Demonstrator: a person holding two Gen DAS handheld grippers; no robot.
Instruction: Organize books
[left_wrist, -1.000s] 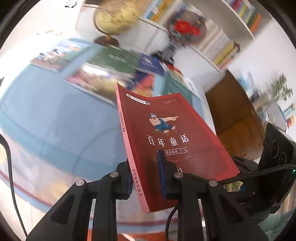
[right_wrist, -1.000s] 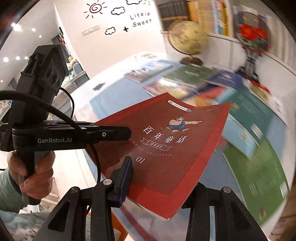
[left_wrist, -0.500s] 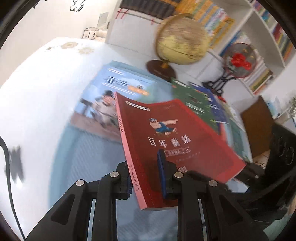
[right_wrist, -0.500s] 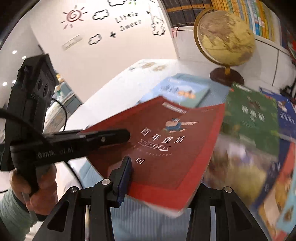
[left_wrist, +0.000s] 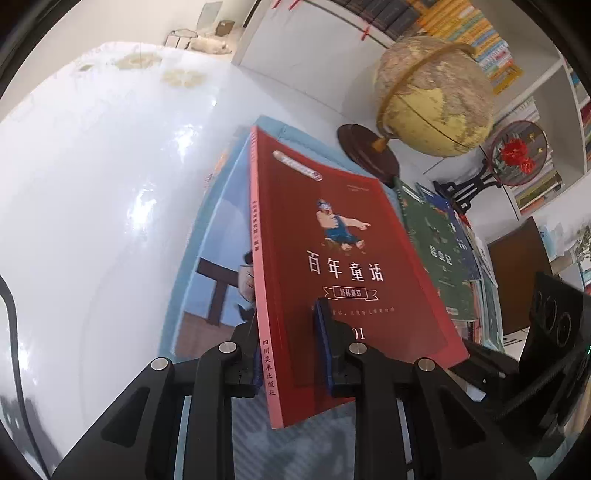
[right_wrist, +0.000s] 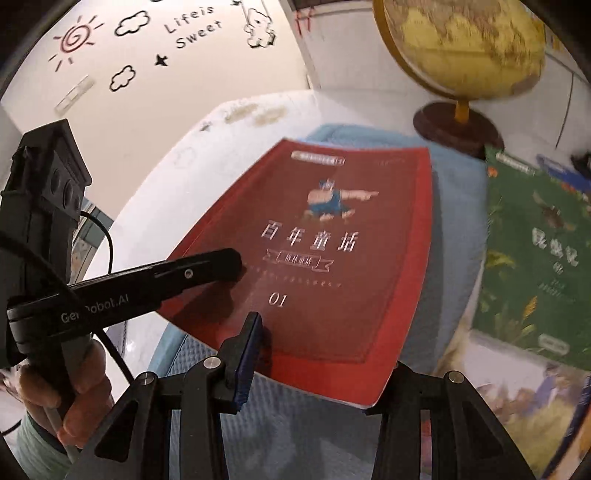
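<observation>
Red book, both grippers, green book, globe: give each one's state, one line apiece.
red book: held in the air, tilted
left gripper: shut on the red book near its spine
right gripper: open, red book's edge between its fingers
green book: lying flat
globe: upright on its stand

1 red book (left_wrist: 343, 266) is held up; 1 light-blue book (left_wrist: 221, 236) lies under it, 1 green book (right_wrist: 532, 243) beside. 1 globe (left_wrist: 436, 96), 1 round red-flowered fan (left_wrist: 517, 153), and 2 grippers: left gripper (left_wrist: 291, 354), right gripper (right_wrist: 321, 369).

left wrist: close, along spine | right wrist: close, over cover | shared: red book (left_wrist: 343, 266) (right_wrist: 325, 254)
</observation>
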